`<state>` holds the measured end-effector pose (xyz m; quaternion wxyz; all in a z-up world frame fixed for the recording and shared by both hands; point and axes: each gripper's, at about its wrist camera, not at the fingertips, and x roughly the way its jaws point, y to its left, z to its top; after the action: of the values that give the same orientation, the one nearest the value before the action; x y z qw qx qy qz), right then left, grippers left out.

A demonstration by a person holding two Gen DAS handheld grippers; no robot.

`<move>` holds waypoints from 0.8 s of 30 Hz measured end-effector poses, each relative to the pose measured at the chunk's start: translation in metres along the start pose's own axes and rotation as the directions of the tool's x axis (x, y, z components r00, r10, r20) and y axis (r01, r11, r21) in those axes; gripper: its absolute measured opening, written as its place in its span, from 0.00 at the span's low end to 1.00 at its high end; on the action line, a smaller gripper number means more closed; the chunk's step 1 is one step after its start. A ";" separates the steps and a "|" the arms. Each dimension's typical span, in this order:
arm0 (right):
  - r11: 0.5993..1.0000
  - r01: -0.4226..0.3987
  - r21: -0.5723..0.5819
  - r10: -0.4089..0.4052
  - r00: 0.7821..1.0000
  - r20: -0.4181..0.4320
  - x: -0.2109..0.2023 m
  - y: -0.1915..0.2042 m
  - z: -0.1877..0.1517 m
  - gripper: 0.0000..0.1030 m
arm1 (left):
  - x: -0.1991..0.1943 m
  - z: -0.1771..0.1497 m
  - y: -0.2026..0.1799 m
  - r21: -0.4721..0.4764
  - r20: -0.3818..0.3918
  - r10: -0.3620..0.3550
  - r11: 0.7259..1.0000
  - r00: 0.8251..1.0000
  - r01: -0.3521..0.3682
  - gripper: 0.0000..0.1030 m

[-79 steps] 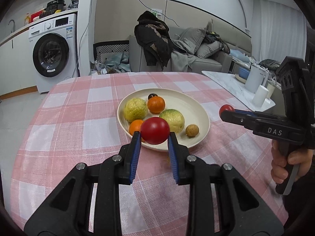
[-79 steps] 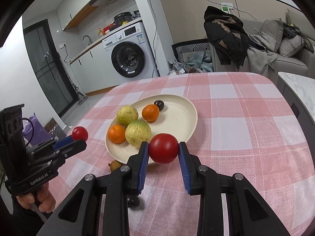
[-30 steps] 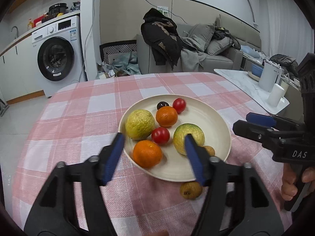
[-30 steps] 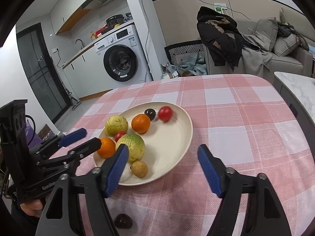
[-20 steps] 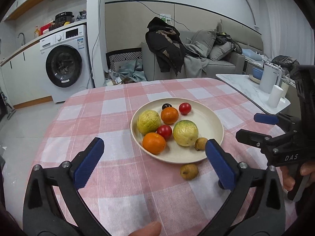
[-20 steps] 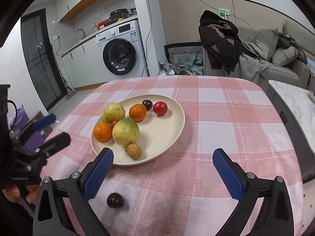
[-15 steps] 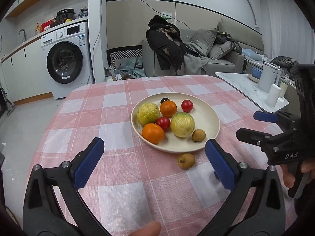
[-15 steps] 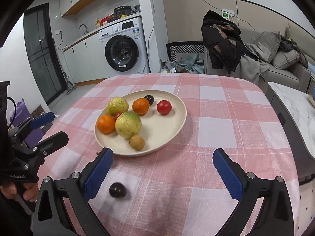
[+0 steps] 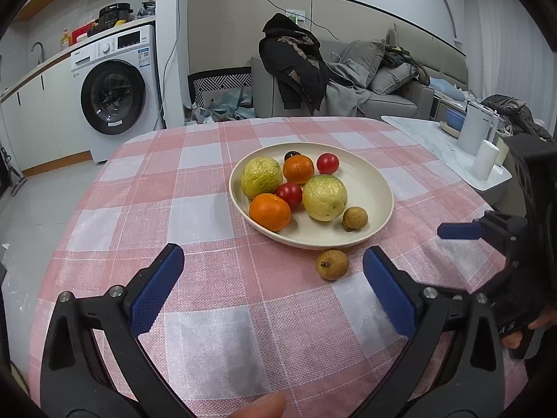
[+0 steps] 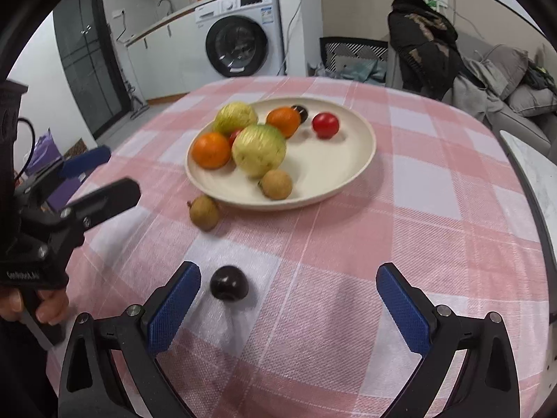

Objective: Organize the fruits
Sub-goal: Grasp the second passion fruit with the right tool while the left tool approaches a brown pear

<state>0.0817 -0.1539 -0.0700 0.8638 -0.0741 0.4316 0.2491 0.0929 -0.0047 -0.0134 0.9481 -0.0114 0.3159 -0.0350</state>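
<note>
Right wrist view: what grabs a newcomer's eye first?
The cream plate piled with bright fruit at the middle of the pink checked tablecloth. Next, two strays off it: a dark plum between the open right gripper pads, and a brown longan beside the plate's near rim.

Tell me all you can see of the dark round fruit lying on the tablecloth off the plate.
The dark round fruit is small, near black with a glossy skin that catches a highlight on top, and looks whole. It rests on a pale square of the checked tablecloth, apart from the plate and nearer the camera than the brown fruit. It lies just ahead of the open right gripper, close to the left-hand blue pad in the right wrist view. Nothing touches it but the cloth.
</note>
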 end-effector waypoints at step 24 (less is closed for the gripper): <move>0.986 -0.119 -0.120 0.113 0.992 -0.050 0.004 0.032 -0.014 0.43 | 0.020 -0.007 -0.001 0.006 -0.050 0.007 1.000 0.999 -0.007 1.00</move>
<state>0.0577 -0.1295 -0.0786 0.8321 -0.1074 0.4375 0.3235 0.1041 -0.0070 -0.0309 0.9400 -0.0067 0.3394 -0.0328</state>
